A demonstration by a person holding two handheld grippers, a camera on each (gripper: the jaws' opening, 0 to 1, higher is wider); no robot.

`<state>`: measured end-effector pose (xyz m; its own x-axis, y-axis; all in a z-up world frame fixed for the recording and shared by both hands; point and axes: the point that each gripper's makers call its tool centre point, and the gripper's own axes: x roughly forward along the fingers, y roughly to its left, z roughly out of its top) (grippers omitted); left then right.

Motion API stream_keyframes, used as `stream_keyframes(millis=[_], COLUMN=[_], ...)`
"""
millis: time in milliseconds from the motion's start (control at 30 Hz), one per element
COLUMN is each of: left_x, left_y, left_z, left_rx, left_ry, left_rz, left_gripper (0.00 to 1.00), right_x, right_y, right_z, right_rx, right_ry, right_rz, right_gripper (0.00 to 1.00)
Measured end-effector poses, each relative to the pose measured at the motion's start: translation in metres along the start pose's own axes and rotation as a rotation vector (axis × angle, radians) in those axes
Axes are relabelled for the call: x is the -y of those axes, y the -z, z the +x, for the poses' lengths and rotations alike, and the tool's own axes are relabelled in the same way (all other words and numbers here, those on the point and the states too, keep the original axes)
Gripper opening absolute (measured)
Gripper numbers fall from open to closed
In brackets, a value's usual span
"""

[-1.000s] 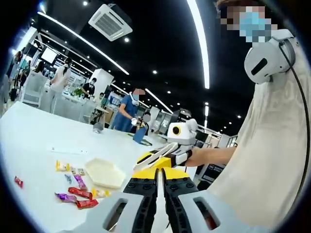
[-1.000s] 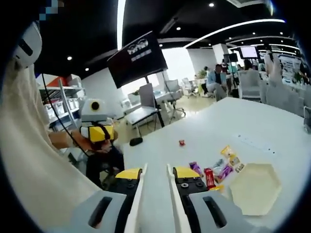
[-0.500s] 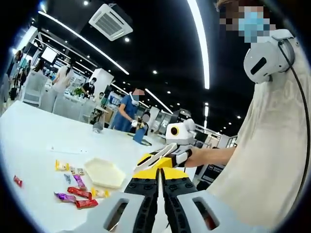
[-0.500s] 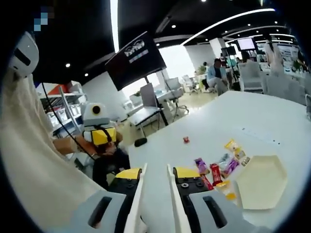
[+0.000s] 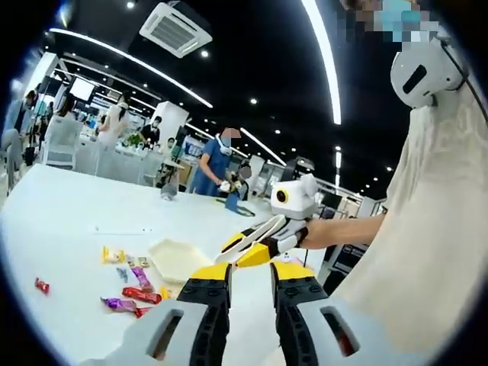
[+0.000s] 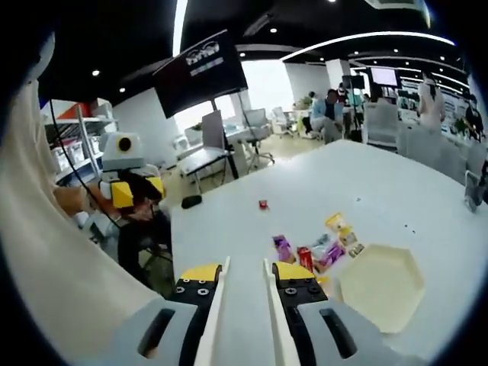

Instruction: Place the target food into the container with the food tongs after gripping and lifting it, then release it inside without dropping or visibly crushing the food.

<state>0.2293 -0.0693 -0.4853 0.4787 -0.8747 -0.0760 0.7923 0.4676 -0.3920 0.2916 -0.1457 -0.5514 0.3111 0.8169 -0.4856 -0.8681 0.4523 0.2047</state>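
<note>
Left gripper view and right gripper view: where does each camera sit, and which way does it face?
Left gripper view: rides on the left gripper, facing across the white table; the right gripper and person's torso show.
Right gripper view: rides on the right gripper, facing the table; the left gripper shows.
Shared: hexagonal tray, wrapped snacks.

Cream hexagonal container [image 6: 380, 286] is seen lower right in the right gripper view, empty, flat on the white table [image 6: 412, 191]. Wrapped snacks [image 6: 316, 248] are scattered just beside it, centre frame.
</note>
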Motion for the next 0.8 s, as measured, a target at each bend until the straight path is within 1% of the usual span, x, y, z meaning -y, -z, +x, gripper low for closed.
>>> stream_keyframes(millis=[167,300,533,800], left_x=[-0.002,-0.007,-0.010,-0.014], left_y=[0.001,0.006,0.011,0.015], left_z=[0.000,0.000,0.000,0.000], left_rx=[-0.001,-0.026,-0.045,-0.050], left_ry=[-0.016,-0.044,-0.060,-0.076], left_rz=[0.002,0.018,0.026,0.017], left_gripper=[0.23,0.25,0.26,0.29], right_x=[0.006,0.014,0.028,0.049], right_y=[0.004,0.009,0.018,0.037], right_z=[0.003,0.007,0.014,0.024], right_rx=[-0.017,-0.041,-0.080,-0.163], right_ry=[0.000,0.017,0.043,0.096], right_rz=[-0.005,-0.023,-0.045,-0.107], right_gripper=[0.26,0.26,0.27,0.27])
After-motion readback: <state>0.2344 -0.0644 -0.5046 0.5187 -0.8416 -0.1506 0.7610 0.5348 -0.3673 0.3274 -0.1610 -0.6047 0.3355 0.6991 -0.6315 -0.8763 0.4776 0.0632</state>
